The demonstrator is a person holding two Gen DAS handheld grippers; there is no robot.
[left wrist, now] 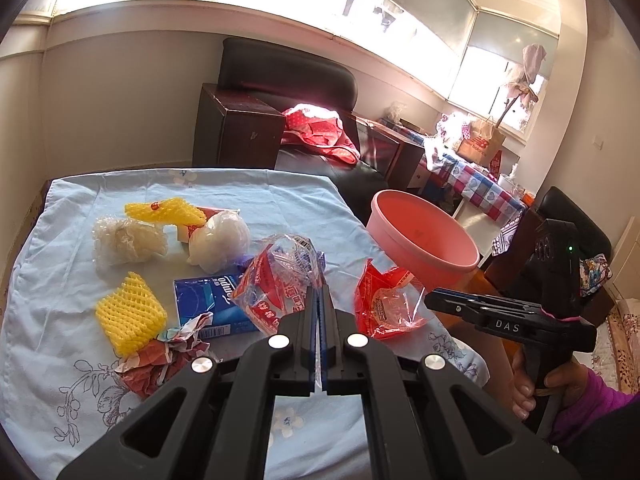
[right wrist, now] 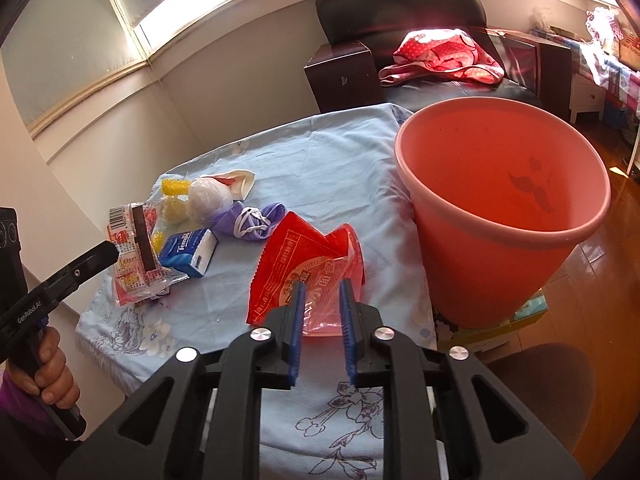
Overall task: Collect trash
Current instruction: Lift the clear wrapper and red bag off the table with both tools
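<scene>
My left gripper (left wrist: 319, 294) is shut on a crumpled red-and-clear snack wrapper (left wrist: 280, 280), lifted above the table; it shows in the right wrist view (right wrist: 134, 252) too. My right gripper (right wrist: 322, 292) is open, its fingers either side of a flat red wrapper (right wrist: 304, 264) on the blue cloth; that wrapper also shows in the left wrist view (left wrist: 384, 300). The pink bin (right wrist: 500, 216) stands at the table's right edge. Other trash on the table: yellow foam nets (left wrist: 130, 314), a blue tissue pack (left wrist: 208, 304), white plastic balls (left wrist: 218, 242), a purple mask (right wrist: 252, 220).
A light blue flowered cloth (left wrist: 100, 196) covers the table. A crumpled red paper (left wrist: 154, 360) lies near its front. A dark sofa with a red cloth (left wrist: 320, 132) stands behind the table. Wooden floor (right wrist: 612, 240) lies to the right.
</scene>
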